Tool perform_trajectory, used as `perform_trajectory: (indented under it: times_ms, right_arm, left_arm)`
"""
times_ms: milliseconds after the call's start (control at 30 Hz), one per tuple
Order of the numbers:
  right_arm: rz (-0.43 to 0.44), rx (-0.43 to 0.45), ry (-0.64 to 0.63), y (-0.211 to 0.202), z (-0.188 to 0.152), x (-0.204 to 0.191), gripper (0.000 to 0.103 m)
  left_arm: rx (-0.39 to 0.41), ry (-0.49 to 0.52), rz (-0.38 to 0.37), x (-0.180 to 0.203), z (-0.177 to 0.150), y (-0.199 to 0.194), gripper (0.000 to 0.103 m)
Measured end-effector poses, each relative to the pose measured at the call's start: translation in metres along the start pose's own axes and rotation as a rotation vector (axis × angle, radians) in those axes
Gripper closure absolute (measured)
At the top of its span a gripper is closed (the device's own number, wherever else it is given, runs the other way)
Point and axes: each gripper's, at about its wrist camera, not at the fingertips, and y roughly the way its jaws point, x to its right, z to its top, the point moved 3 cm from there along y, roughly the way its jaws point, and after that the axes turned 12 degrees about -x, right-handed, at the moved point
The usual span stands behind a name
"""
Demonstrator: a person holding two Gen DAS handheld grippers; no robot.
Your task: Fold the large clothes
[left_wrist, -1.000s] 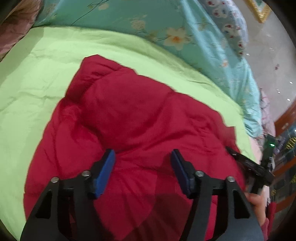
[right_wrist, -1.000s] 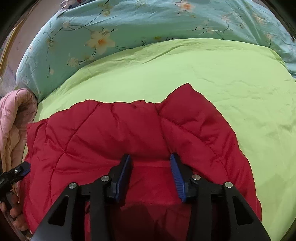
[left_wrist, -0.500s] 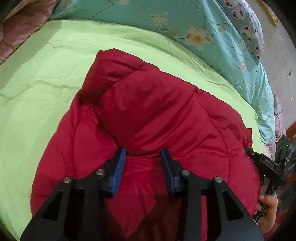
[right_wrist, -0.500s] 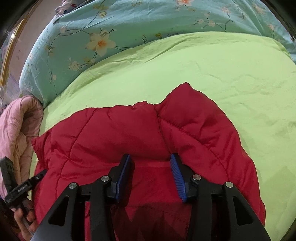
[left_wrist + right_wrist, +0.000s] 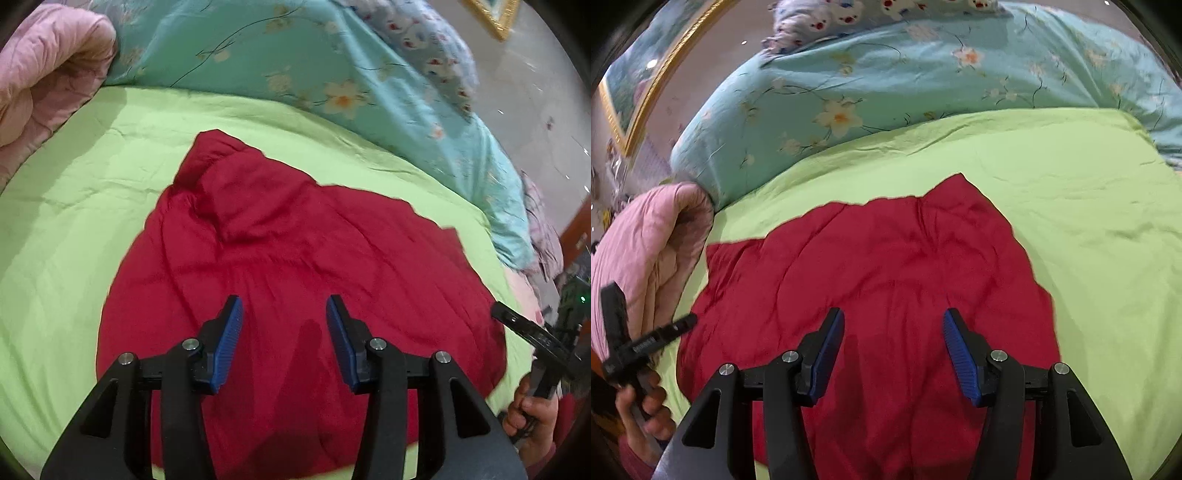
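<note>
Left wrist view shows the left hand-held gripper (image 5: 283,341) hovering above the red quilted garment (image 5: 295,251), its blue pads parted with nothing between them; the jaws have just been opening. That garment lies in a bunched heap on the lime-green sheet (image 5: 74,221) covering the bed, toward the bed's near edge, with one pointed corner reaching toward the far side. Bare green sheet runs wide on the left and beyond the garment up to the teal floral duvet (image 5: 258,55) piled along the far edge, and a pink quilt (image 5: 48,74) sits at the far left corner. Right wrist view shows the right hand-held gripper (image 5: 894,354) likewise over the garment, jaws apart and empty, having just been opening too, with broad open sheet to its right. The person's hand (image 5: 646,410) grips the other tool's handle at the left margin.
</note>
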Motion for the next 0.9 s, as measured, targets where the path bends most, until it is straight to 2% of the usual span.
perform_trajectory:
  times_ms: [100, 200, 300, 433, 500, 633, 700, 900]
  right_arm:
    - [-0.039, 0.000, -0.026, -0.009, -0.023, 0.000, 0.044]
    - [-0.108, -0.043, -0.059, 0.000, -0.040, 0.002, 0.043]
    - [-0.123, -0.062, -0.058, 0.012, -0.050, 0.008, 0.042]
    - [-0.134, -0.060, -0.046, 0.016, -0.052, 0.009, 0.042]
    - [-0.144, -0.059, -0.044, 0.013, -0.052, 0.008, 0.042]
    - [-0.173, 0.022, -0.047, -0.013, -0.046, 0.004, 0.038]
    - [-0.200, 0.042, -0.025, -0.018, -0.036, 0.012, 0.026]
    - [-0.227, -0.053, -0.022, 0.020, -0.030, 0.023, 0.024]
  left_arm:
    - [-0.029, 0.029, 0.008, 0.005, -0.025, -0.001, 0.058]
    - [-0.057, 0.059, 0.079, 0.009, -0.037, 0.012, 0.058]
    - [-0.076, 0.047, 0.080, 0.007, -0.039, 0.018, 0.058]
    - [-0.097, 0.038, 0.090, 0.006, -0.039, 0.025, 0.058]
    - [-0.100, 0.051, 0.123, 0.009, -0.039, 0.026, 0.058]
    - [-0.101, 0.058, 0.146, 0.010, -0.042, 0.027, 0.058]
    - [-0.101, 0.056, 0.150, 0.010, -0.042, 0.027, 0.058]
    - [-0.102, 0.058, 0.162, 0.010, -0.043, 0.029, 0.057]
